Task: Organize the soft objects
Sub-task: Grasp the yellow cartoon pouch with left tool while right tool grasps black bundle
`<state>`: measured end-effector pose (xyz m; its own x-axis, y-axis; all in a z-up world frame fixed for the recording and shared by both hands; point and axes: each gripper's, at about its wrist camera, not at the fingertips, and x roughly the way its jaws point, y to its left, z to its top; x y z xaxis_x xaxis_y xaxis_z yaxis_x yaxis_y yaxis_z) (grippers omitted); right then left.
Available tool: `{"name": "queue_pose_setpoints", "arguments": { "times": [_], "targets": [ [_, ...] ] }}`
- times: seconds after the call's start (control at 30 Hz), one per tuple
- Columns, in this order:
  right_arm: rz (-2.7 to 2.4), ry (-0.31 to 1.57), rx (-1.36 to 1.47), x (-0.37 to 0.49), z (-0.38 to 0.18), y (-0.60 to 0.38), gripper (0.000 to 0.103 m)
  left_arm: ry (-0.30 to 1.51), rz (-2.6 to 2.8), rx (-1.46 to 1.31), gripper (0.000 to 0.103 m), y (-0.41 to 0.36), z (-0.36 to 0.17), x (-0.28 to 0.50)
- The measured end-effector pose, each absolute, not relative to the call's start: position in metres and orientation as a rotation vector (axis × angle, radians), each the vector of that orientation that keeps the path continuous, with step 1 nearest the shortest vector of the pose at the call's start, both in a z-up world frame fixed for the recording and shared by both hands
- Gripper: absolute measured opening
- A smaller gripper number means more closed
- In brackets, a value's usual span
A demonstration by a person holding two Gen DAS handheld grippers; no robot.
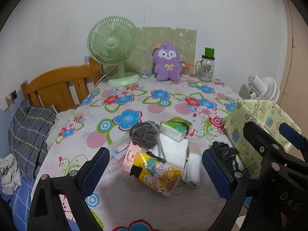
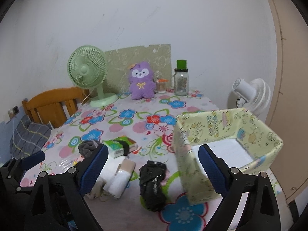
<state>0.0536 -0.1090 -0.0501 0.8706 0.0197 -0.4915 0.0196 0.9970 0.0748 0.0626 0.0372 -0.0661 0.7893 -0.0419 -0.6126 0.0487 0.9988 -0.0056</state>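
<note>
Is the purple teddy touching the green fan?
Apart. In the right wrist view, bare flowered cloth shows between the purple teddy and the green fan's base.

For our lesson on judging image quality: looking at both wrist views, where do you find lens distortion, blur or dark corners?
Left wrist view: fisheye bends the table edge, corners black, purple plush toy fairly sharp. Right wrist view: same curved vignette, the patterned box looks smeared on its near wall, lighting flat, no strong glare.
</note>
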Motion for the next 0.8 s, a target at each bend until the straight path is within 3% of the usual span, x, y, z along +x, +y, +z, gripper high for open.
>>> {"name": "queue_pose_setpoints", "arguments": {
  "times": [0.8],
  "targets": [
    [0.004,0.649,0.047,0.083,-0.097,-0.073,0.072,0.806,-0.085,0.014,0.096,0.044,-0.115,0.086]
  ]
}}
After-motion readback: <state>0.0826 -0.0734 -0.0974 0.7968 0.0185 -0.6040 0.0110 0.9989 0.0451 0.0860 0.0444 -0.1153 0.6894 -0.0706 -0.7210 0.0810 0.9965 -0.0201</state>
